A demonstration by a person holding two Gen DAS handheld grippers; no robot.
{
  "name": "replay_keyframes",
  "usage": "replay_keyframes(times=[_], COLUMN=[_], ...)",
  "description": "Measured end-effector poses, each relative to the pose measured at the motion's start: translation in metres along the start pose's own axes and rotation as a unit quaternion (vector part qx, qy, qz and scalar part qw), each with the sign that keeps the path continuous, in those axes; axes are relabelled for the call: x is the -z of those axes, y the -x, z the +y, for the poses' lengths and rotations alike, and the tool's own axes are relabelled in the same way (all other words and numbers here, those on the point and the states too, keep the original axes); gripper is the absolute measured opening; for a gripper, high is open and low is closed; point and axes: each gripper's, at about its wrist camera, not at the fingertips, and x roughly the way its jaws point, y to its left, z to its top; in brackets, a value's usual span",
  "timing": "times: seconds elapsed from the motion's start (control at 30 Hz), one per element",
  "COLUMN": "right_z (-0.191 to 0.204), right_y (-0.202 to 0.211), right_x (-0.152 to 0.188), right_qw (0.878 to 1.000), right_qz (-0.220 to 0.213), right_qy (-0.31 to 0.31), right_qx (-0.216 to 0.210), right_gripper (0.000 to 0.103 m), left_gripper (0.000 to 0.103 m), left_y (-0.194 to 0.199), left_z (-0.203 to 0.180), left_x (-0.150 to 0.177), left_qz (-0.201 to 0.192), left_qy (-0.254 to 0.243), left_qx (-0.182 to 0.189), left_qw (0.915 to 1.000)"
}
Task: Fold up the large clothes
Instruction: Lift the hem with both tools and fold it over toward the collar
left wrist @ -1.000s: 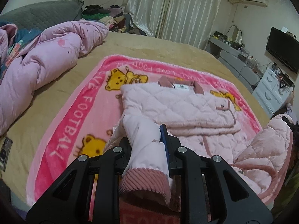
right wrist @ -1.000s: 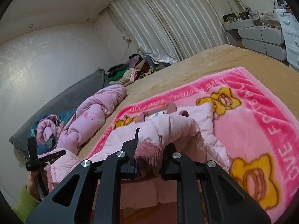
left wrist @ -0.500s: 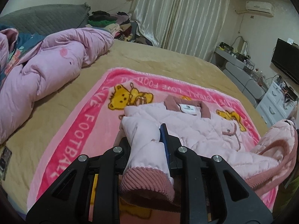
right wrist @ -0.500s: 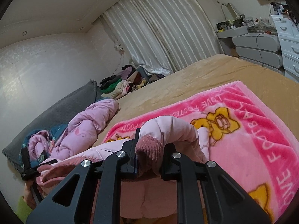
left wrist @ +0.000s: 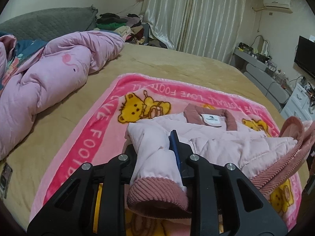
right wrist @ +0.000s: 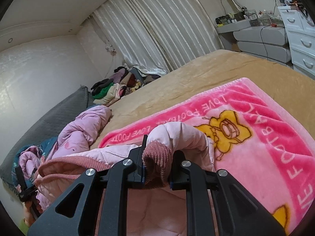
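Up close, the left gripper (left wrist: 155, 153) has a pale pink sleeve (left wrist: 155, 157) between its fingers, the ribbed dusty-pink cuff (left wrist: 157, 194) bulging out behind them; its jaws are opening slightly, though the pads still press the padded fabric. The right gripper (right wrist: 157, 167) is clamped narrowly on the other cuff (right wrist: 156, 161), whose sleeve arches up and over in front of it. Both sleeves belong to a quilted pink jacket (left wrist: 226, 137) that lies on the blanket (left wrist: 102, 122), collar and white label toward the blanket's far edge, its ribbed hem (left wrist: 279, 169) lifted at the blanket's right edge. The blanket, pink with yellow bears and a bright border reading LOVE FOOTBALL, is spread over the near half of a tan bed (left wrist: 177, 66). Along the bed's left edge a pink duvet (left wrist: 49, 74) lies bunched, near a grey headboard cushion (left wrist: 43, 23). A pile of clothes (left wrist: 120, 23) sits beyond the bed's far corner, before the curtains (left wrist: 193, 13). In the right wrist view, a hand (right wrist: 29, 210) holds the left gripper at the lower left.
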Motion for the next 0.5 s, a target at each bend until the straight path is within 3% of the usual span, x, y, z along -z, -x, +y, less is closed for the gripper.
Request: replay_keyframes(times=[0.27,0.5], right_z=[-0.009,-0.017], right_y=[-0.037,-0.063], right_x=[0.004,0.013], right_qw=[0.999,0.997], right_qz=[0.013,0.024], right_qy=[-0.002,-0.003], right_qx=[0.039,0.075], right_gripper=[0.015,0.015], left_gripper=[0.02,0.023], left_y=[-0.031,-0.044], left_z=[0.001,0.001], left_x=[0.003,0.007], left_qz=[-0.002,-0.024], left_qy=[-0.006,0.025], left_qx=[-0.011,-0.001], left_qw=[0.9999,0.9994])
